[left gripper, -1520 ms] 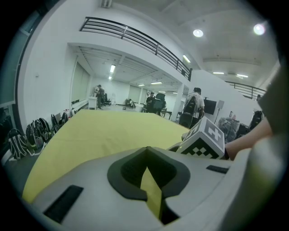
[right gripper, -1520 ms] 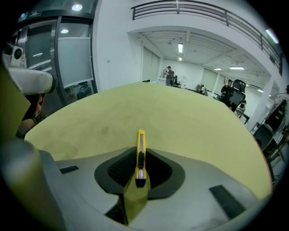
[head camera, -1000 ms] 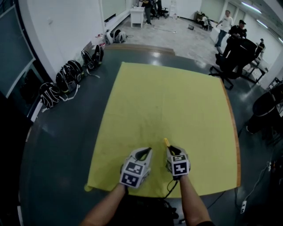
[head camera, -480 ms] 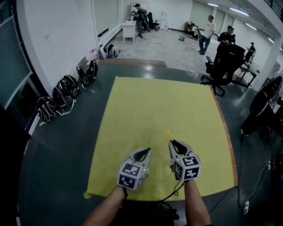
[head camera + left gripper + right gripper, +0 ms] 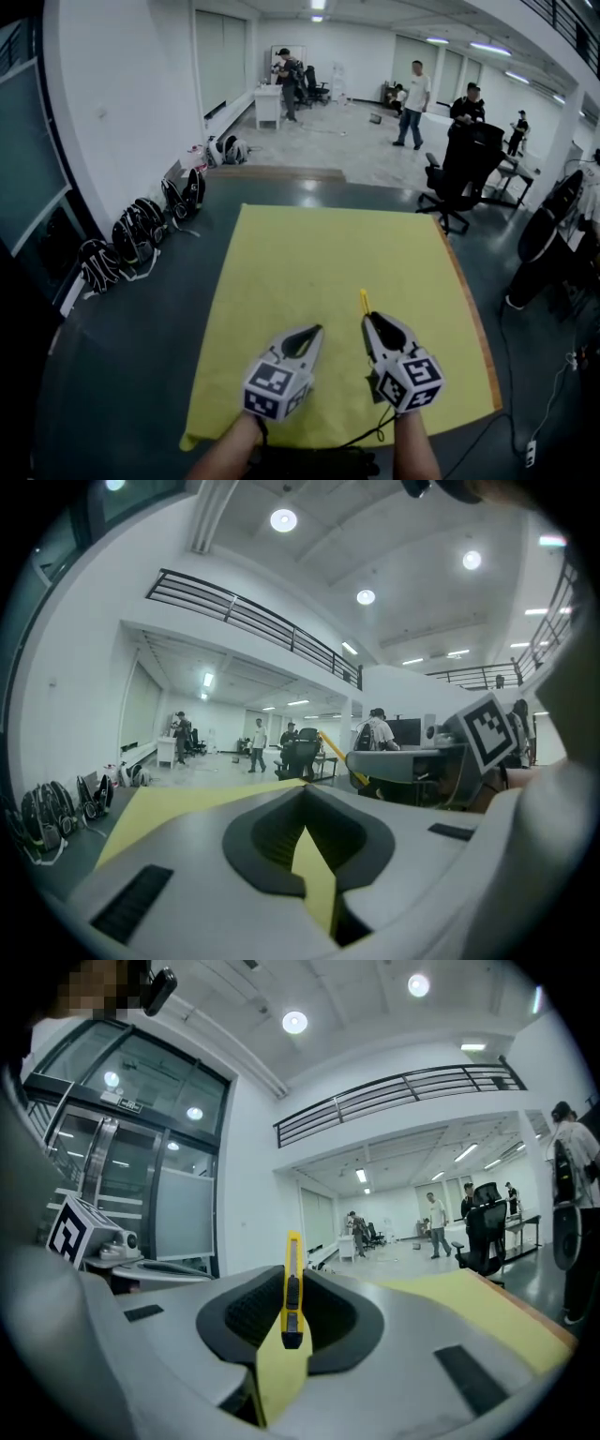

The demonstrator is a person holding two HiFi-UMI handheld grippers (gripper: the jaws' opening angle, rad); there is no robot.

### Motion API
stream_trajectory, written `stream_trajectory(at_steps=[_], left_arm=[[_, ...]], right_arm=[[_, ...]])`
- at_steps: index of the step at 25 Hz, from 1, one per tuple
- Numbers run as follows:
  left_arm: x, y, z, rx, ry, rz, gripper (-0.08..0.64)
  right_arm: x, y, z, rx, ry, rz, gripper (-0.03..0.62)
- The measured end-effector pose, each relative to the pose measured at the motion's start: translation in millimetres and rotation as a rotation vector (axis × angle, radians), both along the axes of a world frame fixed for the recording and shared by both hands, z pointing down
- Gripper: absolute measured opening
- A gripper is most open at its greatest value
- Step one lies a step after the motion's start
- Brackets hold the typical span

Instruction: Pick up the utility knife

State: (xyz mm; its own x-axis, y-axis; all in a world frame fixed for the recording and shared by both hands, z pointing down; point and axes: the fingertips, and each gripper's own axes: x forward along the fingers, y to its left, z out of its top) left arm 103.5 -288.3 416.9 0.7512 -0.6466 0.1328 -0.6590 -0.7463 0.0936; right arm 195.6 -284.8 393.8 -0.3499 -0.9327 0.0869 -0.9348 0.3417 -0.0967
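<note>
**Far left.** Bags [image 5: 131, 234] line the wall, well apart from the work. Dark floor [image 5: 112, 375] lies between them and the cloth [image 5: 319, 244]. Where the table ends under the cloth's left border cannot be told.

**Left gripper** [image 5: 317, 330]. It is held above the near part of the cloth. The jaws meet at the tips with nothing between them. It takes no part in the hold.

**Knife** [image 5: 364, 302]. It is yellow, off the cloth and touching nothing but the right gripper [image 5: 368, 322], whose jaws are clamped on its rear part. Most of its length juts forward past the tips, pointing away from the person. Whether the blade is out cannot be told.

**Judgement on the step.** The pick looks all but done, and what is left is to keep the hold sound.
- With so much of the knife ahead of the pads, it could pivot or droop if the clamp eases, so pressure should stay constant.
- The wrist should stay quiet, with no sharp swings.
- The point should stay directed away from the body and from the left gripper, which sits just beside it.

**Edges and room.**
- Ahead, the cloth is bare, which gives free space forward and upward.
- The two grippers are near each other, so sideways room to the left is the tightest.
- To the right, the table edge [image 5: 476, 328] runs near the right gripper, with floor beyond it.
- A chair [image 5: 464, 164] stands past the far right corner, well apart.
- The people in the hall are far off and no obstruction.
</note>
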Motion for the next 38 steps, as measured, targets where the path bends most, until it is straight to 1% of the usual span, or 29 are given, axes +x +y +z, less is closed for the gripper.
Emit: stream_trajectory(at_steps=[5, 12, 20, 32, 38], left_arm=[[-3, 8, -16, 0.031, 0.012, 0.018, 0.008], [-3, 11, -18, 0.047, 0.009, 0.029, 0.008], [-10, 14, -17, 0.045, 0.017, 0.032, 0.008], [-6, 16, -18, 0.045, 0.014, 0.038, 0.008], [-5, 16, -19, 0.046, 0.008, 0.043, 0.008]], right_arm=[[-7, 15, -18, 0.049, -0.037, -0.022, 0.072], [-10, 22, -24, 0.075, -0.045, -0.031, 0.073], [-19, 27, -25, 0.086, -0.049, -0.042, 0.074], [-17, 28, -25, 0.085, -0.047, -0.05, 0.074], [-17, 29, -26, 0.08, -0.044, -0.035, 0.074]])
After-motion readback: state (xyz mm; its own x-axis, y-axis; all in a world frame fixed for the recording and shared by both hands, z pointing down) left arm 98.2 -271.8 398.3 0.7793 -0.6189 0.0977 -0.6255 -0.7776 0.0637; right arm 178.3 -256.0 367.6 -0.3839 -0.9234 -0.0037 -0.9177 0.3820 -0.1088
